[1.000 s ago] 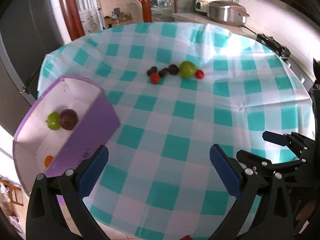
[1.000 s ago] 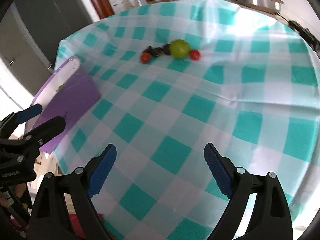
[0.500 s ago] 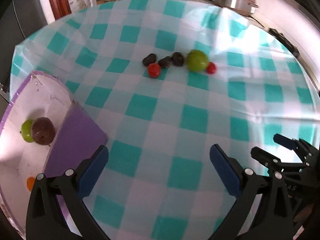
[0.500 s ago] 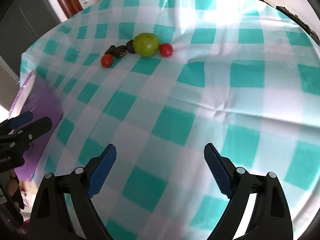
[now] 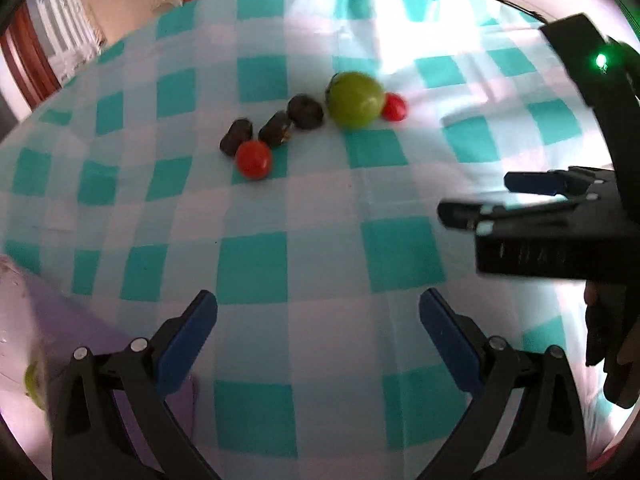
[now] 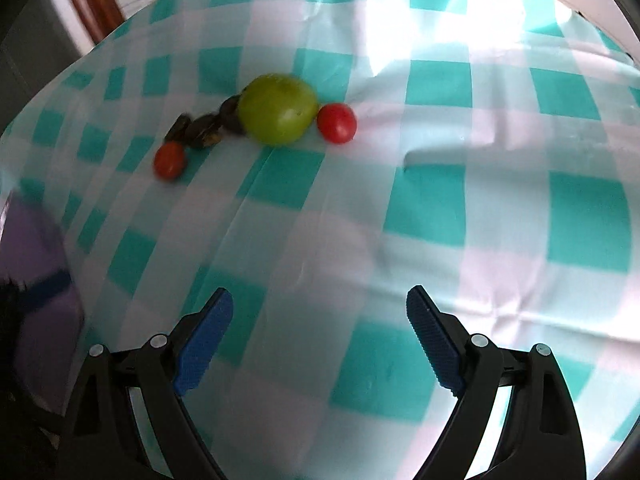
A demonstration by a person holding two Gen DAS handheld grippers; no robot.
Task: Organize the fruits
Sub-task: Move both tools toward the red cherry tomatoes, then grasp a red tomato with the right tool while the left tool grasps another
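A cluster of fruit lies on the teal-checked tablecloth (image 5: 328, 200): a green apple (image 5: 355, 98), a small red tomato (image 5: 394, 107) at its right, three dark fruits (image 5: 306, 111) and another red tomato (image 5: 253, 159) at the left. The same cluster shows in the right wrist view, with the apple (image 6: 277, 109) and tomatoes (image 6: 337, 122) (image 6: 169, 159). My left gripper (image 5: 318, 316) is open and empty, well short of the fruit. My right gripper (image 6: 320, 312) is open and empty; it also shows from the side in the left wrist view (image 5: 532, 196).
A purple box (image 5: 60, 320) with a white inside sits at the lower left and holds a green fruit (image 5: 34, 380). It appears blurred in the right wrist view (image 6: 36, 248). Wooden door frames and cabinets stand beyond the table's far edge.
Both grippers have moved forward over the table toward the fruit cluster, which now looks larger. The purple box has slid to the lower left edge of both views. Jaws stay open.
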